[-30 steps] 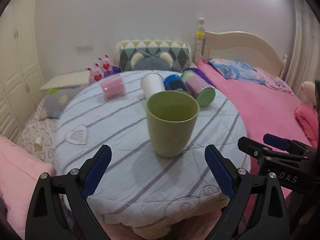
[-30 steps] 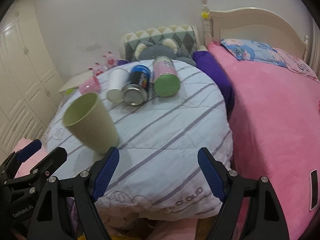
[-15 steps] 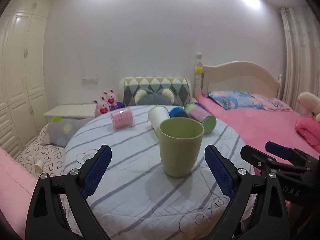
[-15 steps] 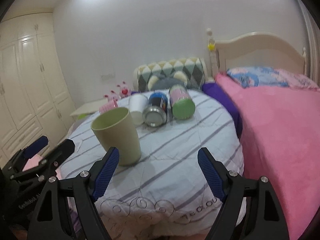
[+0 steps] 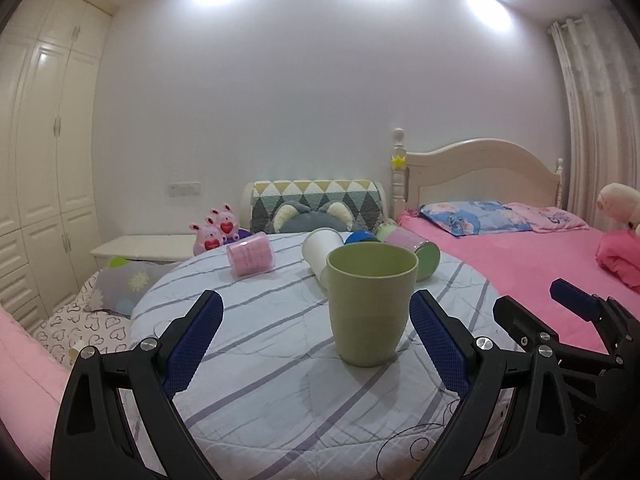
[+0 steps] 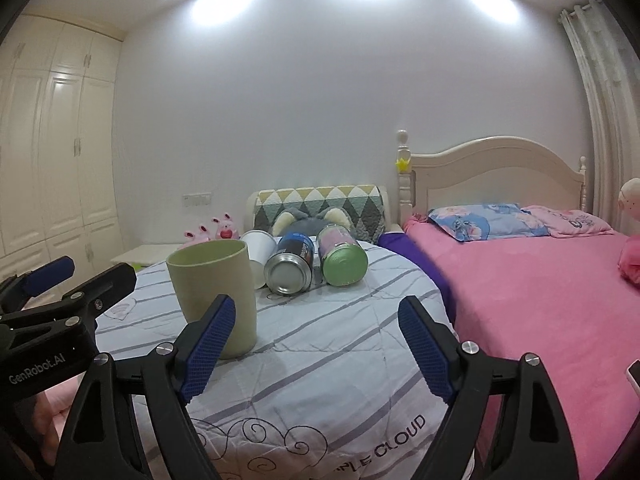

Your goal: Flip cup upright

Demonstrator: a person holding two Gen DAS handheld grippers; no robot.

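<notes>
Now that both cameras have levelled from the downward tilt of a second ago, we see the green cup [image 5: 370,304] standing mouth-up on the striped round cushion [image 5: 256,352], free of both tools. Our left gripper [image 5: 316,340] and right gripper [image 6: 316,344] are spread wide, holding nothing. We judge the flip complete, and only withdrawal remains.

Pale green cup [image 5: 370,304] on grey-striped white cloth [image 5: 256,344]; pink bedspread [image 6: 552,280].
</notes>
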